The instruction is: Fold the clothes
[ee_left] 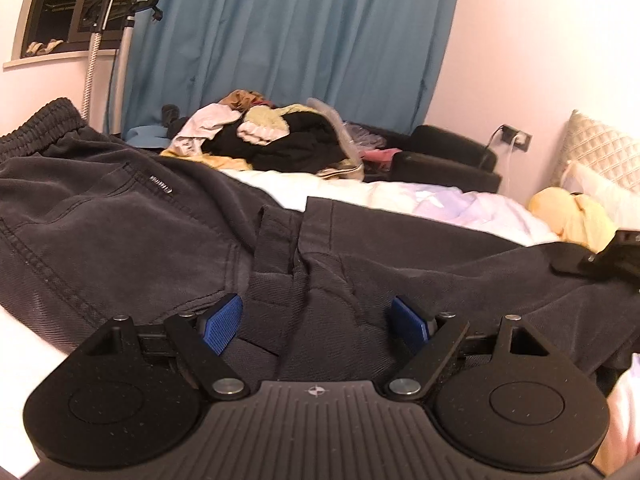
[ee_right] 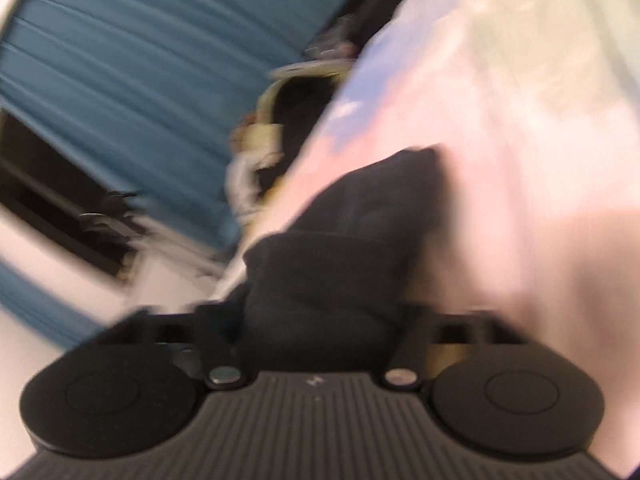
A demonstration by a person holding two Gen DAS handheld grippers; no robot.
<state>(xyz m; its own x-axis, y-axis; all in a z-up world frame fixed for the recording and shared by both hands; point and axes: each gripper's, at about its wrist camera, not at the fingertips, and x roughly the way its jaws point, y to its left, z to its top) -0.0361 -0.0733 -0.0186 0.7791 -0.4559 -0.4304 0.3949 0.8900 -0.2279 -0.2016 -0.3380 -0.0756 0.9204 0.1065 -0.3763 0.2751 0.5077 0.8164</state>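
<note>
Left wrist view: at the bottom of the frame, the left gripper (ee_left: 318,322) rests low over dark grey trousers (ee_left: 120,232), its two blue-padded fingers (ee_left: 222,322) spread wide apart with cloth lying between them but not pinched. The trousers stretch across the whole middle of the frame on a white bedsheet (ee_left: 400,196), the elastic waistband at upper left and a small label just right of it. At the right edge, part of a black tool (ee_left: 600,258) sits on the trousers. Further back, in the centre, a mixed pile of clothes (ee_left: 272,136) in black, white and yellow lies on the bed. To the right lie a yellow cloth (ee_left: 568,216) and a quilted pillow (ee_left: 600,152). Behind everything hangs a blue curtain (ee_left: 300,32), with a garment steamer stand (ee_left: 120,8) at upper left.

Right wrist view: heavily blurred and tilted. The right gripper (ee_right: 316,320) fills the bottom, with dark fabric bunched between its fingers; whether it is clamping the cloth cannot be made out. Pale bedsheet fills the right, blue curtain the upper left.
</note>
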